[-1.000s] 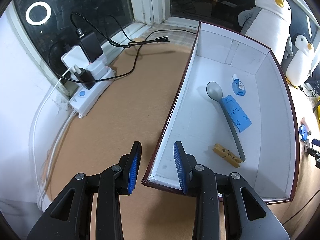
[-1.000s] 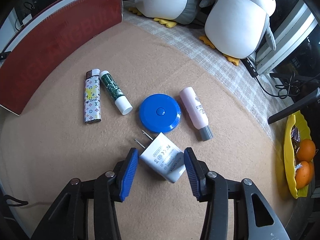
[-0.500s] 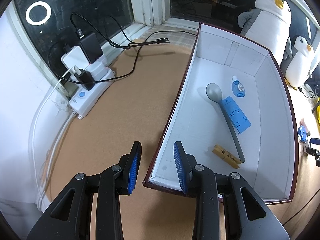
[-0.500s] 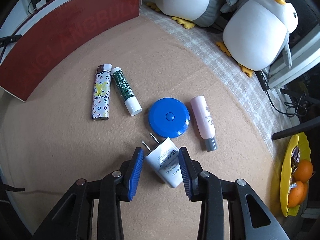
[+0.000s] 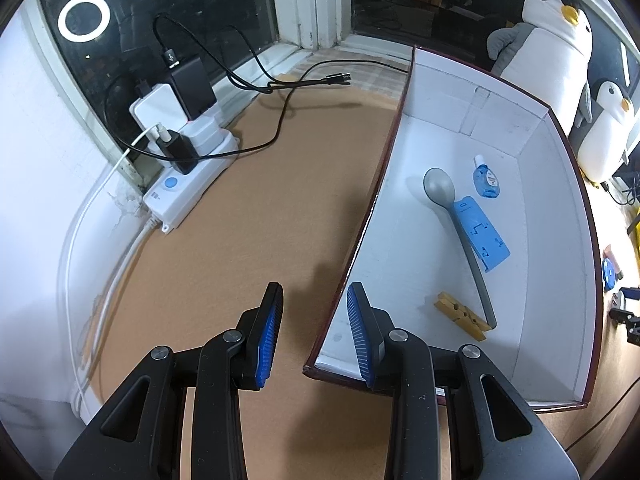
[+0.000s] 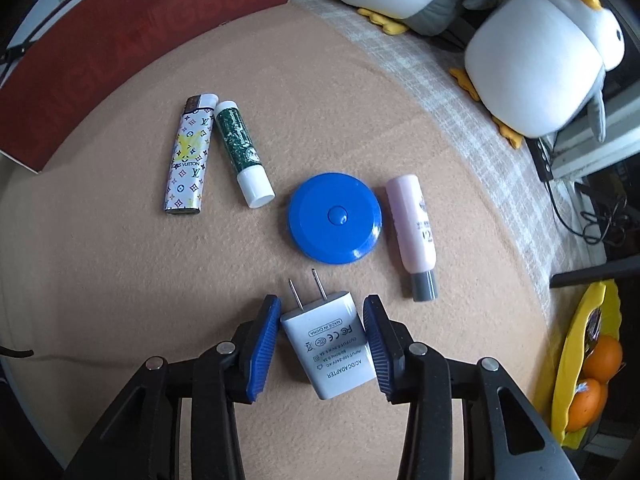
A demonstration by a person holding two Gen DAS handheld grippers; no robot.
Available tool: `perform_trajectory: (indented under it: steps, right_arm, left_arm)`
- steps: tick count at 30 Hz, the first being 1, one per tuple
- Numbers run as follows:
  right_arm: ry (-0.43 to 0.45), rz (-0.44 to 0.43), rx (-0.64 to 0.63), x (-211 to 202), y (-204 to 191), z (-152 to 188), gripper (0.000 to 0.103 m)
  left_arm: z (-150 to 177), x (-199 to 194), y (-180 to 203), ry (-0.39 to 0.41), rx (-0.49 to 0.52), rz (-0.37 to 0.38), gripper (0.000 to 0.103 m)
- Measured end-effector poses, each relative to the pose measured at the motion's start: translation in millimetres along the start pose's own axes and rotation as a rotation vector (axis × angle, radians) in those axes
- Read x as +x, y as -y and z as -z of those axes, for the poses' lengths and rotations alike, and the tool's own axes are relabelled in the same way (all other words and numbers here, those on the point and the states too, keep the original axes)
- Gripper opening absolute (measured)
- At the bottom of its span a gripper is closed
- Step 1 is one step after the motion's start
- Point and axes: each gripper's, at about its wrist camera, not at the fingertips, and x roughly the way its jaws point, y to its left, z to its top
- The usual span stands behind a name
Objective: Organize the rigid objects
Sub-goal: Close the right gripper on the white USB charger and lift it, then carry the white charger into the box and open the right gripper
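Straddling white charger [image 6: 334, 342] (prongs pointing away), right tool [image 6: 320, 338] just reopened, seemingly unclamped.

Box [image 6: 132, 32] and fruit bowl [image 6: 576, 344] — both cut off by edges.

White adapter [image 6: 332, 344], blue disc [image 6: 335, 218]

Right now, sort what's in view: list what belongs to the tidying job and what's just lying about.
Job: charger plug, lighter, green tube, blue disc, pink tube, box.

Lying about: penguin toys, power strip, cables, fruit tray.
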Motion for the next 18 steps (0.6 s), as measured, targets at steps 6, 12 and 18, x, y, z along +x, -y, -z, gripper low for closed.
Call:
perform_trajectory:
  steps: [6,12,18]
  right_arm:
    - [0.027,0.03,0.109,-4.2,-2.0,20.4,0.038]
    - [0.036,0.046,0.195,-13.9,-10.1,29.4,0.037]
    - [0.112,0.036,0.241,-49.1,-24.4,14.0,0.037]
  left_arm:
    - [-0.8,2.6,1.1,0.0,0.004,0.007,0.028]
    - [-4.0,7.2,2.4,0.003,0.01,0.022,0.023]
    - [-6.9,9.7,1.5,0.011,0.014,0.037,0.023]
